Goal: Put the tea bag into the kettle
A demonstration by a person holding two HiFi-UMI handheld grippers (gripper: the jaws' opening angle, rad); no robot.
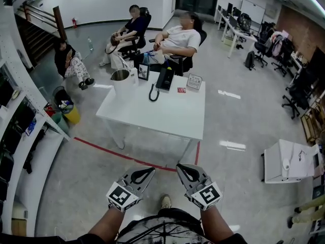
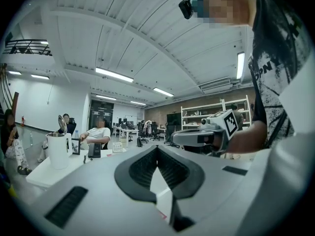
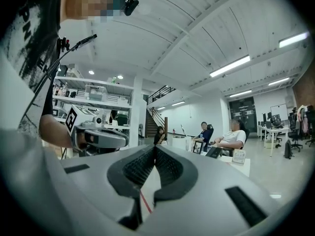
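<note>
Jaws of the left gripper [image 2: 157, 149] are pressed together, their ribbed black pads meeting at the tips with nothing gripped; only pale floor shows through the gap beneath them. The right gripper [image 3: 155, 149] is closed in the same way and is also empty, with a strip of the red floor line [image 1: 117, 154] showing below its tips. Both are held level side by side, low in the head view, on the near side of that line and well apart from the white table [image 1: 162, 117]. The kettle [image 1: 121, 82] is white with its lid up and stands at the table's far left corner. Just right of it is a small picture frame [image 1: 143, 71], then a black phone [image 1: 165, 78] with a curled cord. A small red packet [image 1: 181, 90] lies beside the phone near the far edge, too small to tell whether it is the tea bag. A card stand [image 1: 194, 81] is just beyond it. Three people sit in chairs behind the table.
</note>
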